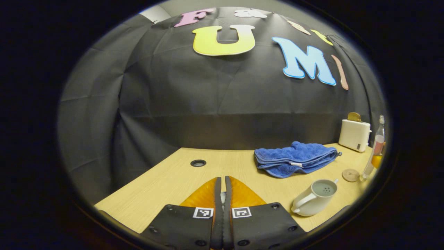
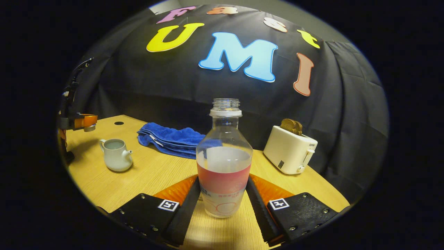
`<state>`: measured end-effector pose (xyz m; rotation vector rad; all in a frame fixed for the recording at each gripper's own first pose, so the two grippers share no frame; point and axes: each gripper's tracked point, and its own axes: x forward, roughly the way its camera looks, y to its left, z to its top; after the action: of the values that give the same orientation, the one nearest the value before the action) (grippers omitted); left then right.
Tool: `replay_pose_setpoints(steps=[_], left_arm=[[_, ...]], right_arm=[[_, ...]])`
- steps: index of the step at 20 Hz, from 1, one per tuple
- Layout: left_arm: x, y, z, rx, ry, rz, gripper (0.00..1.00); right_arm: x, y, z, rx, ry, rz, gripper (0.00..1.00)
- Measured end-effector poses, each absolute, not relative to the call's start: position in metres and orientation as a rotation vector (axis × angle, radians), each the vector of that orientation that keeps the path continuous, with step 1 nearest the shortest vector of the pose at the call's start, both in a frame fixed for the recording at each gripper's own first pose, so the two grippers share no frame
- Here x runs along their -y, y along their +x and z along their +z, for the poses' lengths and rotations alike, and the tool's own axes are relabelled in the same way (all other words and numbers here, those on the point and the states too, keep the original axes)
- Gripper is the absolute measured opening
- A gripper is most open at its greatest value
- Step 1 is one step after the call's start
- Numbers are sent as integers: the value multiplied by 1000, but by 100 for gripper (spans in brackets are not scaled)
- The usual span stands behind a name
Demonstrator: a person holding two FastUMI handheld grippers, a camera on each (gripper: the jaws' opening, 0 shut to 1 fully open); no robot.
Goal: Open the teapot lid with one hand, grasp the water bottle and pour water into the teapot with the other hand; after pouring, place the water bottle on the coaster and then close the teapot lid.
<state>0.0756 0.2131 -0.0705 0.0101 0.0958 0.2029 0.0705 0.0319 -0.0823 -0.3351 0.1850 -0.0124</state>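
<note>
Left gripper (image 1: 223,184): its fingers stood pressed nearly together, a small pale thing just visible in the slit between them; from this view alone I could not tell what it was. It hovered over the wooden table (image 1: 166,187).
Same gripper from the right gripper view (image 2: 85,122): raised at the far left, above and to the left of the teapot, with a small pale round piece held at its tip, likely the teapot lid (image 2: 89,128).
Right gripper (image 2: 223,196): fingers spread on either side of the water bottle (image 2: 224,163), close against its lower body; whether both pressed on it could not be told.
Water bottle: upright on the table, uncapped, partly filled, with a pink label band round its lower half.
Teapot (image 1: 315,197): white, standing open on the table with no lid on it, strainer holes visible inside; in the left gripper view it sat to the right of the fingers.
Coaster (image 1: 350,175): small round disc beyond the teapot, just beside the bottle's base in the left gripper view.
Blue towel (image 2: 173,139): folded, lying behind the teapot and bottle.
Toaster (image 2: 289,149): white, with bread in its slot, at the table's far right.
</note>
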Motion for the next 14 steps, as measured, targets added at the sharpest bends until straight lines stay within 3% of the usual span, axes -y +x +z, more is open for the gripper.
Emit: replay_pose_setpoints(steps=[9, 14], left_arm=[[-214, 74, -67, -94, -3, 211, 5], [-214, 73, -66, -88, -19, 220, 7]], right_arm=[[-42, 77, -67, -145, -756, -145, 79], [-67, 79, -64, -127, -965, -154, 79]])
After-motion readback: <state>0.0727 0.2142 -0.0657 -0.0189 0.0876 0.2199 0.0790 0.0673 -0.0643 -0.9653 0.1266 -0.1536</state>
